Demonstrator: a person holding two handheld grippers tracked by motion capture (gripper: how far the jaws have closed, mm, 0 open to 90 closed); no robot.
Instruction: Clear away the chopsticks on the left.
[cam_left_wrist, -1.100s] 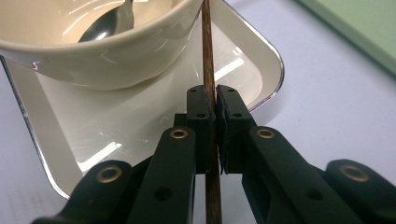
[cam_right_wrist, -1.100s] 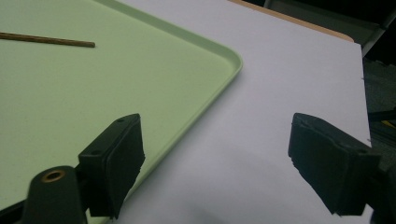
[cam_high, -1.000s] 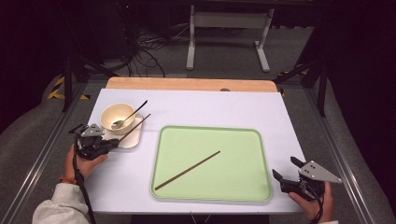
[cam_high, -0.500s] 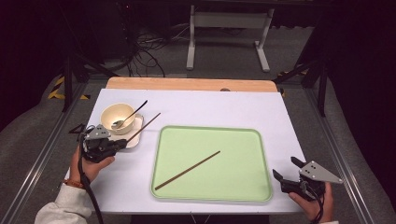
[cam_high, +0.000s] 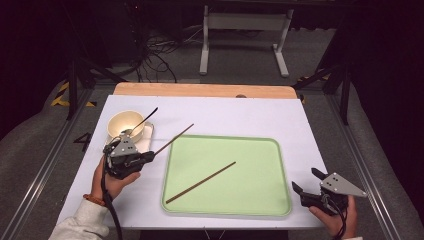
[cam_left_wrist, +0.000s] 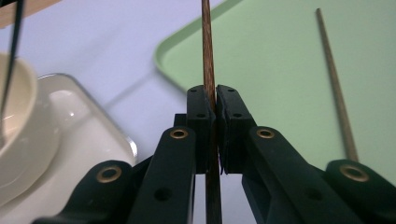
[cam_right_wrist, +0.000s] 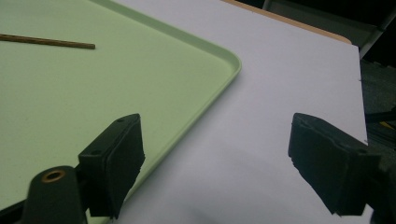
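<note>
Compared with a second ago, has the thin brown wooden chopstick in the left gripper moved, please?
Yes: the chopstick, clamped in the left gripper, moved right, from beside the bowl towards the green tray.

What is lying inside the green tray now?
One brown chopstick lies slanted on the floor of the green tray. The second chopstick, clamped in the left gripper, has its tip above the tray's corner.

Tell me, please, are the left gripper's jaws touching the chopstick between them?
Touching: the left gripper view shows the left gripper with both pads pressed flat against the chopstick, no gap either side.

Held chopstick (cam_high: 173, 139) nearer green tray (cam_high: 270, 150)
</note>
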